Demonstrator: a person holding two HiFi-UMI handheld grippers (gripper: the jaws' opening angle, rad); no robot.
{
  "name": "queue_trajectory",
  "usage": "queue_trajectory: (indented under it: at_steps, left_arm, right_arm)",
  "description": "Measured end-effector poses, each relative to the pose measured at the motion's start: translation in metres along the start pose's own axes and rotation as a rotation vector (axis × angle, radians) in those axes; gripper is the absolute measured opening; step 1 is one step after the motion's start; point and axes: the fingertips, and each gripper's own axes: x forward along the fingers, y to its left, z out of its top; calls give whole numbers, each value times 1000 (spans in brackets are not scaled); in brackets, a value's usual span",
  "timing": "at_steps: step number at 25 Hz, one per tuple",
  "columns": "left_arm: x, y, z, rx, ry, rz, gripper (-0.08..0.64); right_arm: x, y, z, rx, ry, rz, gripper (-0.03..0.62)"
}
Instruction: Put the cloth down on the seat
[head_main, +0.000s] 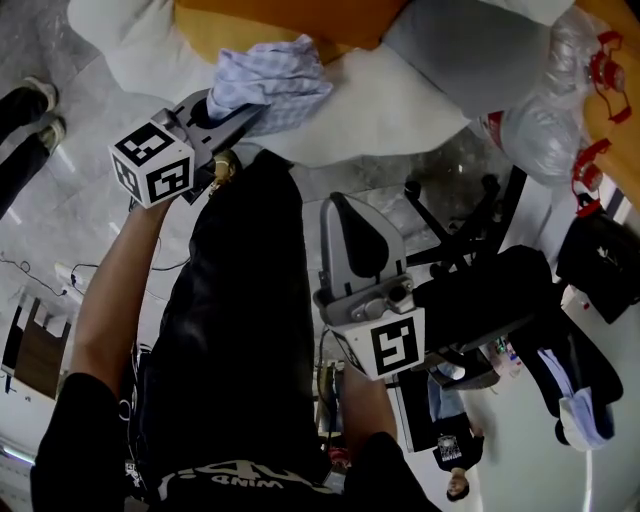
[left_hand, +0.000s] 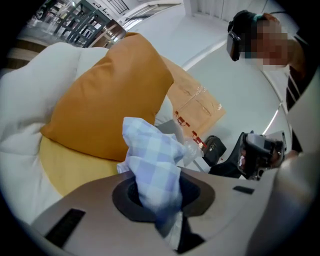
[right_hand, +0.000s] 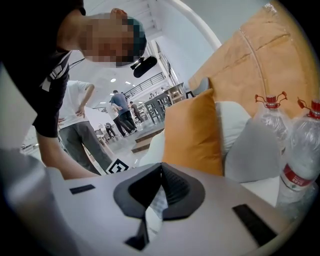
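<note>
A blue-and-white checked cloth (head_main: 272, 82) is bunched up in my left gripper (head_main: 238, 112), which is shut on it. The cloth hangs just above the front edge of the white seat cushion (head_main: 385, 110). In the left gripper view the cloth (left_hand: 152, 160) rises from between the jaws, with the orange pillow (left_hand: 110, 95) and the white cushion (left_hand: 30, 120) behind it. My right gripper (head_main: 345, 215) is lower, over the floor in front of the seat. In its own view, my right gripper (right_hand: 161, 186) has its jaws together with nothing between them.
An orange pillow (head_main: 290, 18) and a grey pillow (head_main: 470, 50) lie on the seat. Wrapped water bottles (head_main: 545, 125) stand at the right end. A black chair base (head_main: 460, 225) and a black bag (head_main: 600, 262) are on the floor to the right. People stand in the background (right_hand: 75, 125).
</note>
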Motion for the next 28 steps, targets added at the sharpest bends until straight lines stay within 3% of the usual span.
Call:
queue_trajectory:
  at_steps: [9, 16, 22, 28]
  left_arm:
    - [16, 51, -31, -16, 76, 120, 80]
    - [18, 85, -33, -12, 102, 230, 81]
    - [22, 105, -39, 41, 173, 340, 88]
    - [16, 112, -40, 65, 219, 400, 123]
  right_arm:
    - [7, -8, -16, 32, 35, 15, 20]
    - [11, -11, -22, 53, 46, 25, 20]
    - [14, -15, -24, 65, 56, 29, 20]
    - [13, -11, -24, 72, 61, 41, 20]
